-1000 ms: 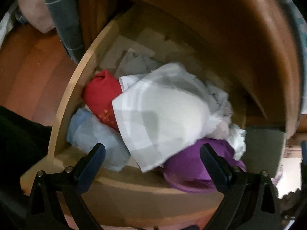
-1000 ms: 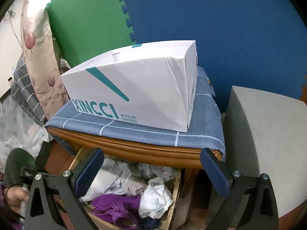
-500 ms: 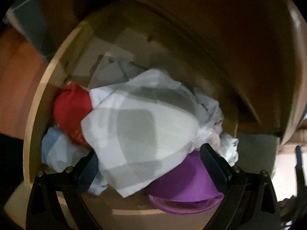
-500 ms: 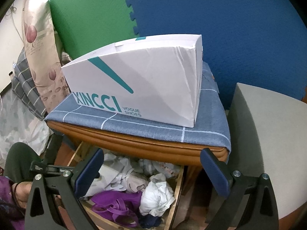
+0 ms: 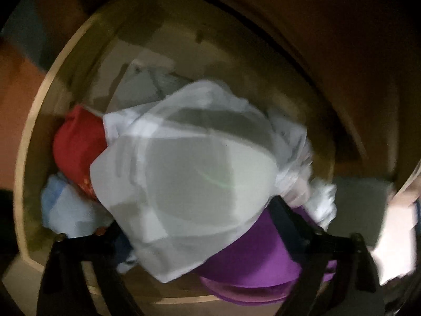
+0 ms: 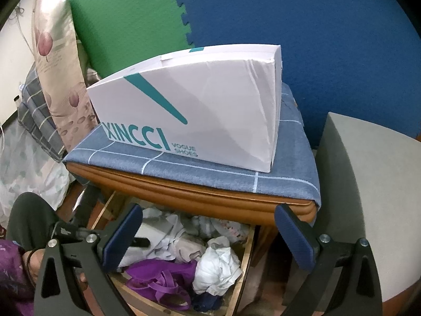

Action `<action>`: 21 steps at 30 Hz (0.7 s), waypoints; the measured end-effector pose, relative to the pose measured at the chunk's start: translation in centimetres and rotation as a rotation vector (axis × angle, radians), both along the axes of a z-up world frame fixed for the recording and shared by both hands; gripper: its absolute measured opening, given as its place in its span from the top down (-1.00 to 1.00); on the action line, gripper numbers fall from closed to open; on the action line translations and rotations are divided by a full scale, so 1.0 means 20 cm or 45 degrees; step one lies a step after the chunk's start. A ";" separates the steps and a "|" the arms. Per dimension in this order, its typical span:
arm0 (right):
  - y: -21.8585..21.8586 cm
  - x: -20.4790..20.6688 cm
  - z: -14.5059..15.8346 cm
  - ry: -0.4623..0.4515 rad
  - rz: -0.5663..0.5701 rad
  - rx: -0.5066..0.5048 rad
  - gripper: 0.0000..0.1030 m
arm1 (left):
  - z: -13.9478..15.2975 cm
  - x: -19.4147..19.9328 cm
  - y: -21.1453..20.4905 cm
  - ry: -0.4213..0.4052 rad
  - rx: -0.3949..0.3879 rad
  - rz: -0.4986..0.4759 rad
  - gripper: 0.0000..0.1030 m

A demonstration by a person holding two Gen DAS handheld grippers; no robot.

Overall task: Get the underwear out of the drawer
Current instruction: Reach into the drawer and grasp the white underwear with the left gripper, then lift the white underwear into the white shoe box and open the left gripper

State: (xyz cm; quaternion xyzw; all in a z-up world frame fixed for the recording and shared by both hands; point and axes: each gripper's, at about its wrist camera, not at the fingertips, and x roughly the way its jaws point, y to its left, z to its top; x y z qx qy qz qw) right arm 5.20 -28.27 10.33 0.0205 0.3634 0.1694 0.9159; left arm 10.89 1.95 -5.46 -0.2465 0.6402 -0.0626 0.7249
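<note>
The open wooden drawer [image 5: 34,121] holds a heap of underwear. On top lies a white and grey checked piece [image 5: 189,179], with a red piece [image 5: 76,144], a pale blue piece [image 5: 65,210] and a purple piece [image 5: 250,258] around it. My left gripper [image 5: 200,226] is open and pushed down into the heap, its fingers on either side of the checked piece and partly hidden by cloth. My right gripper [image 6: 208,237] is open and empty, held above the drawer [image 6: 244,263], where the purple piece [image 6: 158,273] and a crumpled white piece [image 6: 215,266] show.
A white shoe box [image 6: 194,110] stands on a blue checked cloth [image 6: 236,176] on the wooden cabinet top [image 6: 184,194], which overhangs the drawer. A grey stool [image 6: 368,197] is at the right. Pillows [image 6: 52,65] lean at the left.
My left gripper has gone forward and down into the drawer, so the checked piece now lies between its fingers. My right gripper has drifted slightly closer to the cabinet.
</note>
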 end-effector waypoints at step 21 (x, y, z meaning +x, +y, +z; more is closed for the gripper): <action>-0.01 0.02 -0.03 0.036 -0.016 -0.009 -0.99 | 0.54 -0.38 0.14 -0.230 -0.016 -0.018 0.82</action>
